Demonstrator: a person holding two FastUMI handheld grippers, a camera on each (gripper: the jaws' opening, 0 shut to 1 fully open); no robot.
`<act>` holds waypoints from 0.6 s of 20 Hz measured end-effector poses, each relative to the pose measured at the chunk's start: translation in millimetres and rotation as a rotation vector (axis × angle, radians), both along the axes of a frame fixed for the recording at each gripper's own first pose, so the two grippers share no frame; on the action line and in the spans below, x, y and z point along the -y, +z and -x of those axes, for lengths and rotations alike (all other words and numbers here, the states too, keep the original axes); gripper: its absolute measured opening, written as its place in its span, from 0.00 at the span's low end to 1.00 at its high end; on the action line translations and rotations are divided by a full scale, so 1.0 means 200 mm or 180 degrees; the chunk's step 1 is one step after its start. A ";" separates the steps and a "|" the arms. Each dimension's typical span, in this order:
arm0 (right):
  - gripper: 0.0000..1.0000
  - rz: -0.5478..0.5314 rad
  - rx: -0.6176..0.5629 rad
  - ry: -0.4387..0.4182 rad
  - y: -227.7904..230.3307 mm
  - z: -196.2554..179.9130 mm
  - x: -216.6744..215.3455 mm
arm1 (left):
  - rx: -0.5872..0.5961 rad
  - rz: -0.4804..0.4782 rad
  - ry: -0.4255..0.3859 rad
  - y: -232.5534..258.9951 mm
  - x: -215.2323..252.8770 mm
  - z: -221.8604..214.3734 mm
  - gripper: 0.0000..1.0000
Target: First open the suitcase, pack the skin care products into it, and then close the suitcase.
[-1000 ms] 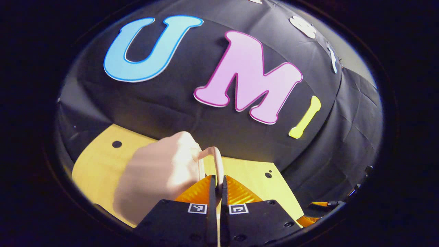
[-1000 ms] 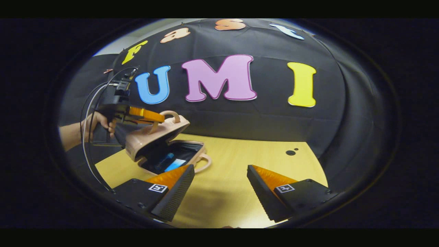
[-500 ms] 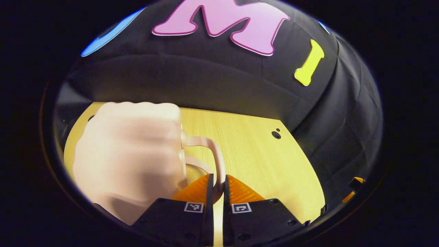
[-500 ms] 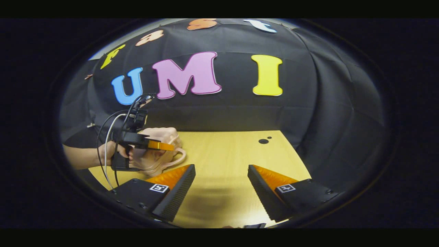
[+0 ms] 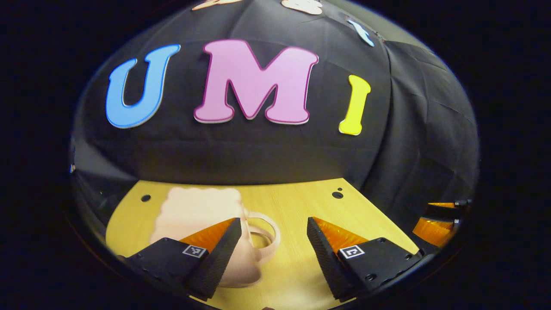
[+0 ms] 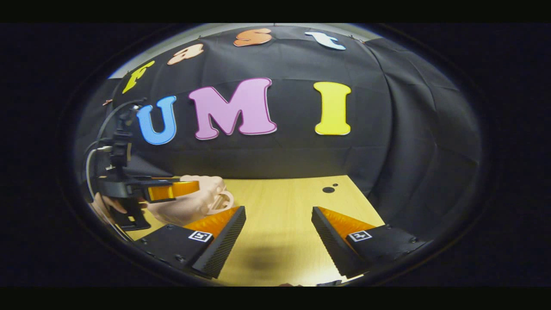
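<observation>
Since the earlier frames the suitcase [image 5: 202, 224] lid has come down and the left gripper [image 5: 272, 241] has let go of the handle [image 5: 264, 234]: its fingers, a second ago pinched on that loop, now stand spread and empty. Shut as far as can be seen, the case lies flat on the wooden table [image 5: 301, 202], its twin handles stacked just ahead of the left gripper. The right gripper [image 6: 277, 230] hovers over bare table well to the side, fingers spread, holding nothing. One risk is a lid merely resting rather than seated, so it could spring open; no latch or zip can be made out. A spread finger pulling back could also snag the handle and drag the case
</observation>
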State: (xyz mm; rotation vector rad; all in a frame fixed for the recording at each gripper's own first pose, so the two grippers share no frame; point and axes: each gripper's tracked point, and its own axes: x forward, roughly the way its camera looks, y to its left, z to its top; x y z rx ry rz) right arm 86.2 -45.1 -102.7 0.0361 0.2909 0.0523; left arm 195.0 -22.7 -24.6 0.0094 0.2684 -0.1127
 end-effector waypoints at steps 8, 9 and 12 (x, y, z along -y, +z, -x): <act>0.98 0.0089 0.0186 0.0196 0.13 0.26 -0.32 | 0.0397 -0.0119 0.0496 0.19 -0.26 0.65 0.97; 0.98 0.0078 0.0213 0.0207 0.16 0.30 -0.35 | 0.0386 -0.0043 0.0516 0.17 -0.27 0.70 0.97; 0.98 0.0102 0.0188 0.0288 0.17 0.45 -0.42 | 0.0349 0.0321 0.0537 0.15 -0.26 0.87 0.97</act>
